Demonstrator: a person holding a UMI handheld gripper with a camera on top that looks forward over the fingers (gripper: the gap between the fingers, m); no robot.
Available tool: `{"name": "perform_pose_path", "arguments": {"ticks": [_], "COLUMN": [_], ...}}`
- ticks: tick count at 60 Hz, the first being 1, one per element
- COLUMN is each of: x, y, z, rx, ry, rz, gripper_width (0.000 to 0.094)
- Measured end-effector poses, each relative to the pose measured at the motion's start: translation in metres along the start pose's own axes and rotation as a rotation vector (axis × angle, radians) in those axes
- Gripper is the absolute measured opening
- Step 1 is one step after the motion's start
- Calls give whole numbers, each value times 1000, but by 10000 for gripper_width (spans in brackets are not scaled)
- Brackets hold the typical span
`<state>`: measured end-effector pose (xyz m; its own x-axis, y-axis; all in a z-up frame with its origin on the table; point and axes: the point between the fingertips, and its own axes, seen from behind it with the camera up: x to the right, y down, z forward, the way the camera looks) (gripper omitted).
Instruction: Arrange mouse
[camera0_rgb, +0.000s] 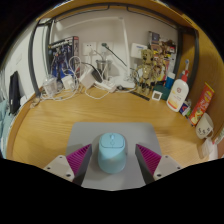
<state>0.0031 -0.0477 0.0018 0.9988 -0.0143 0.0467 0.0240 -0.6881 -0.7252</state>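
Observation:
A pale blue-green mouse lies on a grey mouse mat on the wooden desk. My gripper is low over the near part of the mat, with its fingers to either side of the mouse. The pink pads stand apart from the mouse's flanks, with a gap showing at each side. The mouse rests on the mat between the fingers, its front pointing away from me.
Along the back of the desk stand white power strips and cables, a small wooden rack, a white bottle, an orange packet and other small items at the right. A dark object stands at the left.

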Motion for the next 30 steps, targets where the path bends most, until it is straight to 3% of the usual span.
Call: {"name": "perform_pose_path", "arguments": {"ticks": [9, 30], "x": [-16, -34], "y": [-27, -91], "z": [-47, -202], "rx": [44, 184], "ry": [-27, 26], "rz": [22, -37], "gripper_width": [864, 866]}}
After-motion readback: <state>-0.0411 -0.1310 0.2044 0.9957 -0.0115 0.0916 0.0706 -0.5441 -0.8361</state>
